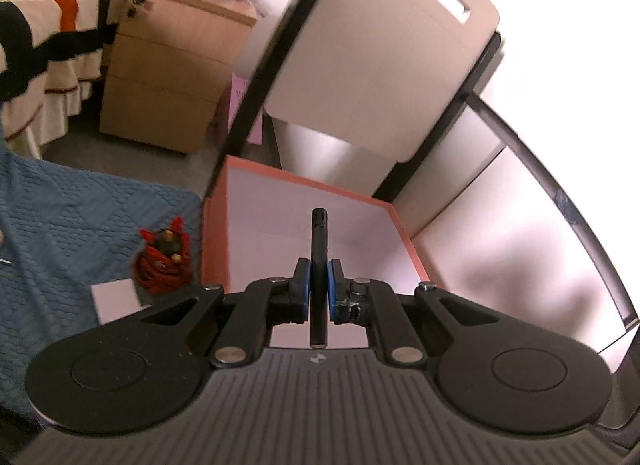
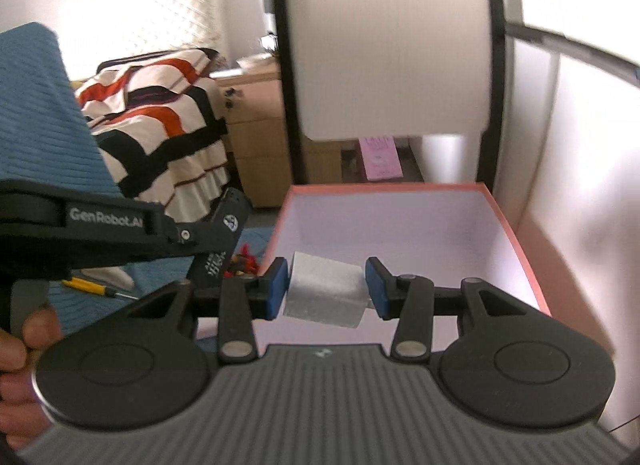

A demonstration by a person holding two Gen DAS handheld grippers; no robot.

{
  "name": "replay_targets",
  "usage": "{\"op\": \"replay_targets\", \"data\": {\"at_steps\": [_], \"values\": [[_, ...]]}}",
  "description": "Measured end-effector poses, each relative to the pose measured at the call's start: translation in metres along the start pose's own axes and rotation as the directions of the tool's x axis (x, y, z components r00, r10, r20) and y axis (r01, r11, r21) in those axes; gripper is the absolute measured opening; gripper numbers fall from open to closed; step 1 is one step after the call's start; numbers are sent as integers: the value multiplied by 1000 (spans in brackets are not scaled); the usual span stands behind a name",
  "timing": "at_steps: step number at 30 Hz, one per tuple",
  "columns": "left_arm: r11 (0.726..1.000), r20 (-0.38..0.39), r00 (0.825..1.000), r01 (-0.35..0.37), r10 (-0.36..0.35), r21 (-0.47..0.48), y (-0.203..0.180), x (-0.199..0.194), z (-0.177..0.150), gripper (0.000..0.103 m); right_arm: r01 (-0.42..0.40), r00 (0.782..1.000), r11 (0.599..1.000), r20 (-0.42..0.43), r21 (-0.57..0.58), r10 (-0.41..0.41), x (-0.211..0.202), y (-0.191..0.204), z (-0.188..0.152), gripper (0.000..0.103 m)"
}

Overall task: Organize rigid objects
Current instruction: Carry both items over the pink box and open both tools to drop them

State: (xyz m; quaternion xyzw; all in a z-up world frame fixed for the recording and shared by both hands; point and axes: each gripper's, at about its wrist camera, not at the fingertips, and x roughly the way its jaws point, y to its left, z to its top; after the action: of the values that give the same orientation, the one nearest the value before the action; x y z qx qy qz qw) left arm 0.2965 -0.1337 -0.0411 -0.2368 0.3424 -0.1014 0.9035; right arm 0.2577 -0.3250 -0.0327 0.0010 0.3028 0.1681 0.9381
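A: Starting at the left of the left wrist view, we are seeing a blue quilted cloth [image 1: 72, 217] with a small white card [image 1: 116, 299] and a red bundle of cable [image 1: 164, 261] lying on it at the lower left.

B: And in the middle, our left gripper [image 1: 319, 285] is clamping a slim black pen-like stick [image 1: 319, 265] between its blue pads, the stick pointing straight ahead over the orange box [image 1: 404, 233].

A: The box is sitting open in the centre of the frame, its inside white.

B: Moving to the right wrist view, at the far left we are seeing a hand [image 2: 20, 349] gripping the other tool's handle, and a yellow screwdriver [image 2: 92, 287] is lying on the blue cloth just beyond it.

A: In the centre, our right gripper [image 2: 326, 287] is squeezing a silver-grey block [image 2: 326, 291], tilted a little, between its blue pads.

B: That block is hanging above the near edge of the same orange box, which is filling the centre and right of the frame.
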Motion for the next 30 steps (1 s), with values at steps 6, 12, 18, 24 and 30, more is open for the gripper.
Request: {"op": "replay_targets", "data": {"at_steps": [6, 12, 18, 24, 30], "values": [[1000, -90, 996, -3, 0, -30, -4, 53, -2, 11, 13, 996, 999, -84, 48, -9, 30, -34, -11, 46], [999, -174, 984, -42, 36, -32, -3, 99, -8, 11, 10, 986, 996, -169, 91, 6, 66, -61, -21, 46], [997, -251, 966, -69, 61, -21, 0, 139, -18, 11, 31, 965, 993, -263, 117, 1, 99, -82, -32, 46], [996, -314, 947, -83, 70, -27, 5, 168, -29, 11, 58, 949, 989, -314, 133, -14, 117, -95, -42, 46], [995, -331, 939, -100, 92, -7, 4, 179, -29, 16, 69, 945, 984, -328, 166, -11, 120, -100, -44, 46]]}}
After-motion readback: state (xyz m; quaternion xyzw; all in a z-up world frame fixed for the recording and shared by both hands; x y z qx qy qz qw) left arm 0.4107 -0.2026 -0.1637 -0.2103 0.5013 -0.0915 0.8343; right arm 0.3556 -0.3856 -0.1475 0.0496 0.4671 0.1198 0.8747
